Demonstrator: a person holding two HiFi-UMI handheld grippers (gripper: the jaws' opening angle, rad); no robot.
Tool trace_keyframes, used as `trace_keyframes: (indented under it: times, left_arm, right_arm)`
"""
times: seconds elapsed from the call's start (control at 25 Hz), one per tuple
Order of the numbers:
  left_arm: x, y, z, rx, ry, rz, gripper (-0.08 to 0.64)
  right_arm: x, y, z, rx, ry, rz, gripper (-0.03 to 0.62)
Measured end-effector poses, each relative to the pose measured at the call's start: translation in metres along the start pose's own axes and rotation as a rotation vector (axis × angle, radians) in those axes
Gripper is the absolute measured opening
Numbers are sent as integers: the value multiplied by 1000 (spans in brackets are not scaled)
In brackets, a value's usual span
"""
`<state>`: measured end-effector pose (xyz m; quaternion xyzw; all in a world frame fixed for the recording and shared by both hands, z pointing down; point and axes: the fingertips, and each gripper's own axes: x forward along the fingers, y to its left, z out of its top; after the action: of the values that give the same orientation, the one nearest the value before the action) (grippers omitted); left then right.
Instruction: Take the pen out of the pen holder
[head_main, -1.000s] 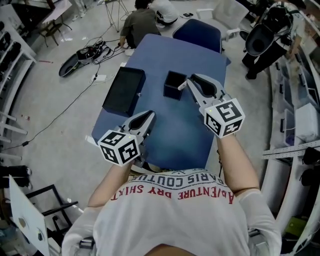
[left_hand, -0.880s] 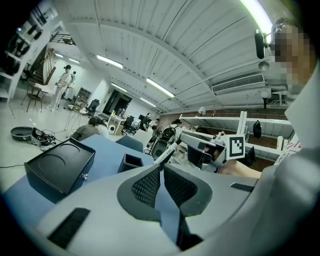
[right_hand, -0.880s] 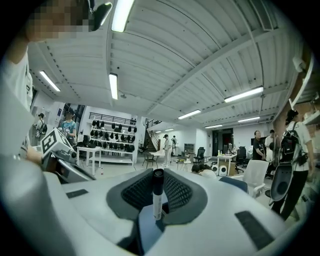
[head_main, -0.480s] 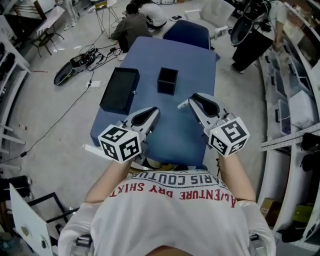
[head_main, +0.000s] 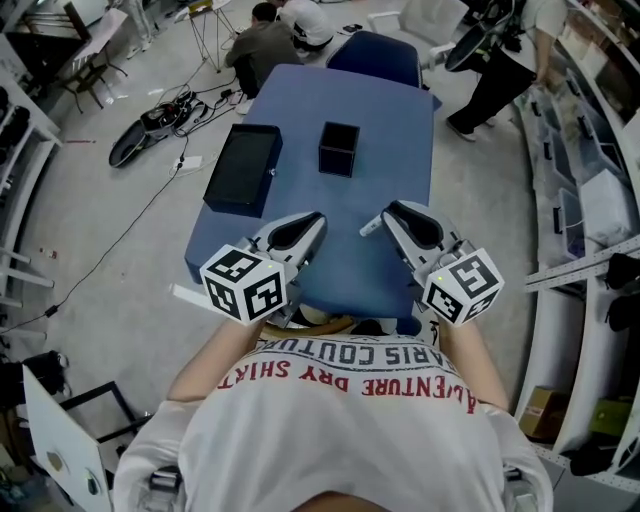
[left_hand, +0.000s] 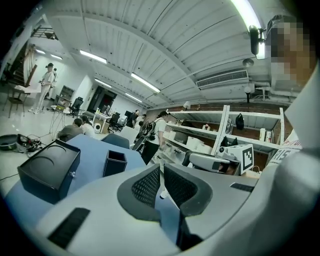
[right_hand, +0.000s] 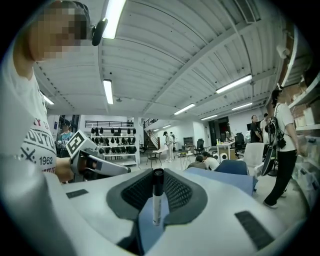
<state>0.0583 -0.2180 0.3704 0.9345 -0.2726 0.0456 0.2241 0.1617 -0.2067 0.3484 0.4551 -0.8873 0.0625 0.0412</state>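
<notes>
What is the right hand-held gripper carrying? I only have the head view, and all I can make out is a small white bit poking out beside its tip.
Observer: The right gripper view shows the right hand-held gripper shut on a pen, with a white barrel and a black cap at the top, standing upright between its jaws.
Operator: And the left one, is anything in it?
Observer: In the left gripper view, the left hand-held gripper has its jaws almost together with nothing between them.
Operator: Anything left in the pen holder?
Observer: Seen from the side in the left gripper view, the pen holder has nothing rising above its rim. Its inside is not visible from there.
</notes>
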Motion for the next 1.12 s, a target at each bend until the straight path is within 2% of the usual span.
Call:
trace_keyframes:
  times: [0.44,1.12]
  left_arm:
    - [-6,7,-15,-9,27,1,46]
    - [6,2,-21,-9,59,-29,46]
  right_arm:
    - [7,13,-17,21,14,22,75]
    - [0,4,-24,48,22,-11,75]
